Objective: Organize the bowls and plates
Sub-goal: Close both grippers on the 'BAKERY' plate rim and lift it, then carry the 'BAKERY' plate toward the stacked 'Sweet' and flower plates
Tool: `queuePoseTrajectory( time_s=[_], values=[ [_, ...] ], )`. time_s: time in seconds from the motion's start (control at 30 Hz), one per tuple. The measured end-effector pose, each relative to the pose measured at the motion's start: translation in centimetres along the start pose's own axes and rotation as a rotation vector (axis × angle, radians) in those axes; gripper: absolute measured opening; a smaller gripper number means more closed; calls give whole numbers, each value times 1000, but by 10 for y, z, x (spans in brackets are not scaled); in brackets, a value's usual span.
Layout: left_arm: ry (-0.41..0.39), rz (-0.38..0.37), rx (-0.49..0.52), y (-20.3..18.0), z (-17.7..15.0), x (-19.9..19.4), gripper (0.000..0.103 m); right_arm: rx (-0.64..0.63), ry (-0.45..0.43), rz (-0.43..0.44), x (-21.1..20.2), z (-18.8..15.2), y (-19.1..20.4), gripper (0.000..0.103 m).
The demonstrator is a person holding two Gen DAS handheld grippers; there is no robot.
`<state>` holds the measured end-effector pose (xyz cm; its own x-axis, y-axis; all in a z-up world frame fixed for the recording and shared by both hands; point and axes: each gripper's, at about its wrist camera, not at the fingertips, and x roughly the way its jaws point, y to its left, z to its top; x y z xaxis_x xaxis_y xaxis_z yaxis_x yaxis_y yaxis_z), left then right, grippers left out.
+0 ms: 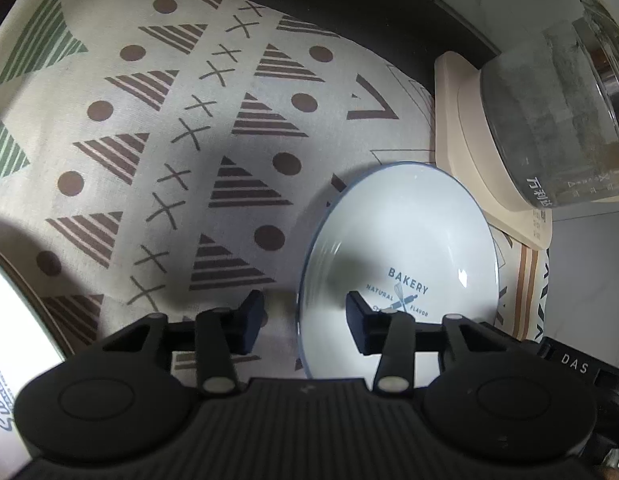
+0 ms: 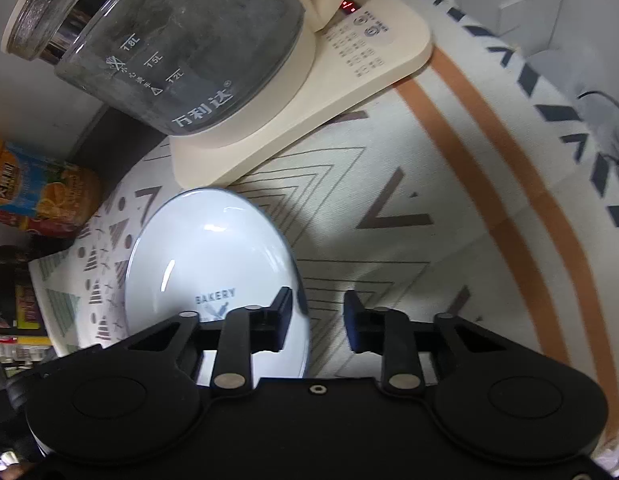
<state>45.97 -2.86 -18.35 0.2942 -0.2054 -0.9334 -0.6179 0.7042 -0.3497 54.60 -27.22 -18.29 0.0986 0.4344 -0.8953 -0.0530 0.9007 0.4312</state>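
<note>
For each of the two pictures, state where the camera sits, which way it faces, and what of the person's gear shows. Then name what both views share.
Left wrist: on the left tongs, looking steeply down at the patterned cloth; its fingers straddle the plate rim.
Right wrist: on the right tongs, looking down; its fingers straddle the plate's opposite rim.
Shared: the BAKERY plate, the glass kettle and the cloth.

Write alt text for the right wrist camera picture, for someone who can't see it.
A black two-finger right gripper straddles the right rim of a white plate printed BAKERY, one finger over the plate and one outside it, on a patterned tablecloth. Behind stand a glass kettle on a cream base and a juice bottle.
</note>
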Motion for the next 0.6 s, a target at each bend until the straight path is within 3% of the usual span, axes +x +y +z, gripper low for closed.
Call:
queuePoseTrajectory(
  time_s=[0.07,0.17,0.33,0.6],
  values=[
    [33,-16,-25,2,1,2,29,2,21,19,4,2,-1,23],
    [69,-39,-61,4,0,6,23,-2,69,51,14,3,0,18],
    [53,-45,-61,2,-3,5,19,12,111,66,20,5,-1,18],
    [24,-21,-40,-3,-4,-6,15,-25,103,92,15,5,1,10]
  ],
)
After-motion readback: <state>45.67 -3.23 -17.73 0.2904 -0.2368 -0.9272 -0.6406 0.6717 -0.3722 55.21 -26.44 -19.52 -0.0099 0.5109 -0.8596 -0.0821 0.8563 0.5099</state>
